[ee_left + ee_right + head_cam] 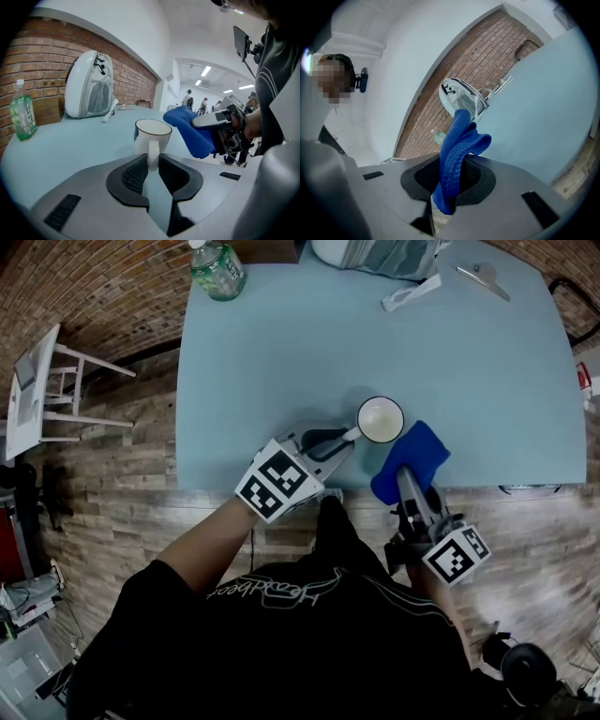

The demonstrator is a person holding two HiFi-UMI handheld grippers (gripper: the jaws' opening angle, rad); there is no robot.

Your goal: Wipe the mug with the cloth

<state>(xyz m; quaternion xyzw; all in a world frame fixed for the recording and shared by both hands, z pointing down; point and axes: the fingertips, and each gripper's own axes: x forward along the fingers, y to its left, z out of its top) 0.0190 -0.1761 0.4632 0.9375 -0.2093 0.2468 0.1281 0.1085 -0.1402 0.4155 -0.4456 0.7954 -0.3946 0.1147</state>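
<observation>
A white mug (380, 419) stands near the front edge of the light blue table (281, 362), its handle pointing toward me. My left gripper (349, 437) has its jaws closed on that handle; in the left gripper view the handle of the mug (152, 133) sits pinched between the black pads of the left gripper (152, 161). My right gripper (405, 474) is shut on a blue cloth (412, 457), held just right of the mug and a little apart from it. In the right gripper view the cloth (457, 154) sticks up out of the right gripper (452, 183).
A green-labelled bottle (217, 268) stands at the table's far left corner. A white bag (375, 254), a white strip-like object (411, 293) and a metal clip (483, 277) lie along the far edge. A white chair (37, 390) stands on the floor at left.
</observation>
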